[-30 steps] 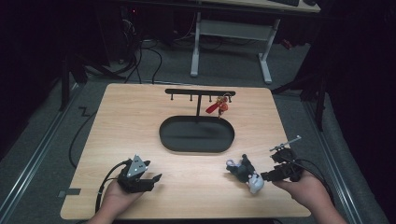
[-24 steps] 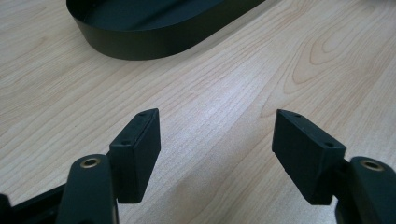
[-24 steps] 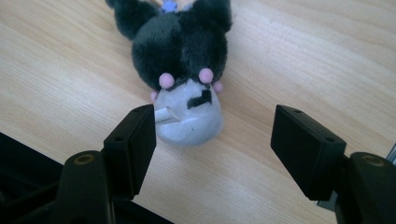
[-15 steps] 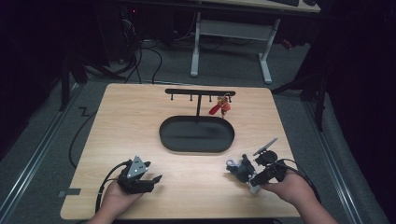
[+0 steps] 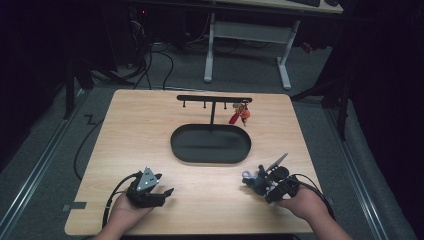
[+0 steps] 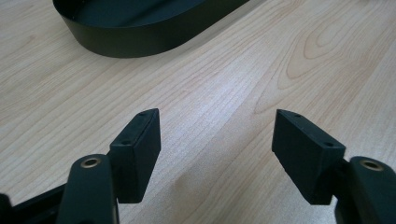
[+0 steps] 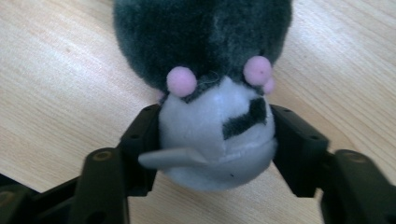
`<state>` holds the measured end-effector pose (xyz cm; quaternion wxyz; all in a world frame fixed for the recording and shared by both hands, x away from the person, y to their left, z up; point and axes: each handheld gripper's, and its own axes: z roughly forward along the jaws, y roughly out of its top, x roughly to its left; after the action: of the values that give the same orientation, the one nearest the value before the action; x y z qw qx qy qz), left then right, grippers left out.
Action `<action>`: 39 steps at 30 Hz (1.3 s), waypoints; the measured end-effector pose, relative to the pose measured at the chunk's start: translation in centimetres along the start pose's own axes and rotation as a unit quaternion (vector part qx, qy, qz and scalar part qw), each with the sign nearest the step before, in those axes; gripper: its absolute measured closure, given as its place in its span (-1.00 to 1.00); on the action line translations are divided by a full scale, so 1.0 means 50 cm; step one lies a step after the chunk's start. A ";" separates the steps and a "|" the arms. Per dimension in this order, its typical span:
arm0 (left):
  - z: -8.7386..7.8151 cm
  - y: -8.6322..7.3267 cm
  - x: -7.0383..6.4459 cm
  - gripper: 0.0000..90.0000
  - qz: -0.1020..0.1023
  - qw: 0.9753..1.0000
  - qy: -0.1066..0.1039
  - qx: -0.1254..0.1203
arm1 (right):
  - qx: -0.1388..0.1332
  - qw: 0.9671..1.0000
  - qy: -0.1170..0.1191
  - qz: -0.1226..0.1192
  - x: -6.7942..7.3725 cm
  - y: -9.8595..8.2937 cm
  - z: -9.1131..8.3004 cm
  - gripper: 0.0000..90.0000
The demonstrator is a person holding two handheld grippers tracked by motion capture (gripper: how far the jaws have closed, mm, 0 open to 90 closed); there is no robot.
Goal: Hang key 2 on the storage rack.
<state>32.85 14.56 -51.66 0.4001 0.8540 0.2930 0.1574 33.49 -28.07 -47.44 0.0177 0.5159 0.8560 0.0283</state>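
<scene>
In the high view, a light wooden tabletop [image 5: 150, 130] carries a black oval metal tray [image 5: 210, 143] at its middle, with a black T-shaped hook rack [image 5: 214, 100] standing just behind it. A small bunch of keys with a red tag [image 5: 238, 114] hangs from the rack's right end. Near the front right edge, the right gripper [image 5: 261, 181] lies low over the wood in the person's hand, and a small dark grey and white plush toy [image 5: 255, 179] sits between its jaws, well apart from the tray. At the front left, the left gripper [image 5: 159, 189] rests in the other hand, its cable looping off toward the table edge.

In the left gripper view, the two black jaws stand wide apart with bare wood grain between them, holding nothing. The tray [image 6: 140, 32] curves across the top of the picture.

In the right gripper view, the jaws press against both sides of the plush toy [image 7: 210, 93], clasping its pale grey, rounded lower part. That part has a black stitched mark and a small grey flap sticking out to one side. Above it sits a fluffy dark grey body with little pink pompoms where the two parts meet. The toy lies on the tabletop [image 7: 56, 93].
</scene>
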 end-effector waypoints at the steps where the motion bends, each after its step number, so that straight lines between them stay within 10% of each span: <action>1: 0.000 0.000 0.000 -0.27 0.000 1.000 -0.001 0.001 | 0.000 1.000 0.000 -0.003 0.001 0.001 0.000 0.00; 17: -0.011 -0.006 0.002 -0.27 -0.004 1.000 0.009 -0.001 | -0.010 1.000 0.016 -0.015 0.024 0.037 -0.077 0.06; 39: -0.015 -0.003 0.008 -0.27 -0.001 1.000 0.011 -0.012 | -0.035 0.998 0.044 -0.017 0.054 0.177 -0.206 0.06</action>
<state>32.73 15.32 -51.26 0.4071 0.8473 0.2961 0.1695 39.41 -21.88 -36.58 -0.0015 0.4985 0.8631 0.0810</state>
